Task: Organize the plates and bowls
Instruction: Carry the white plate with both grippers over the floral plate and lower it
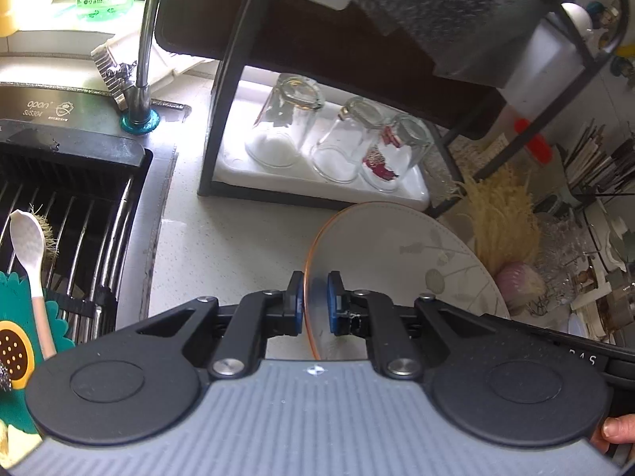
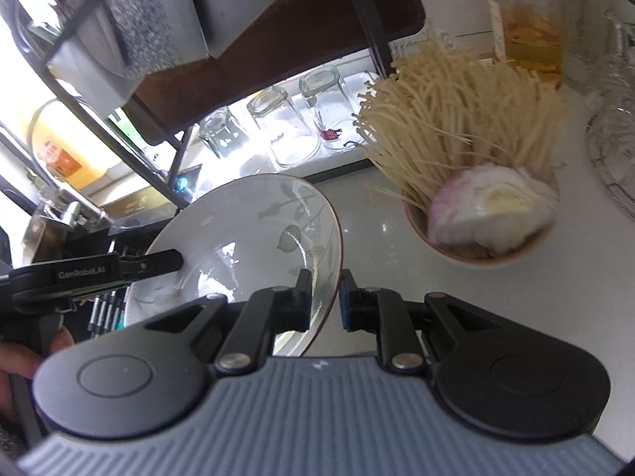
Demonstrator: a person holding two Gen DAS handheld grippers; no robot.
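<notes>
The white leaf-patterned ceramic plate (image 1: 401, 261) is sitting tilted between both grippers, the left gripper (image 1: 316, 301) pinching one rim and the right gripper (image 2: 324, 297) straddling the opposite rim. Behind it, three upturned clear glass tumblers (image 1: 337, 142) are standing on a white tray (image 1: 246, 174) under the black metal rack (image 1: 222, 91). The steel sink (image 1: 71, 214) is lying left, and the bowl of pale enoki mushrooms (image 2: 476, 182) is sitting right.
</notes>
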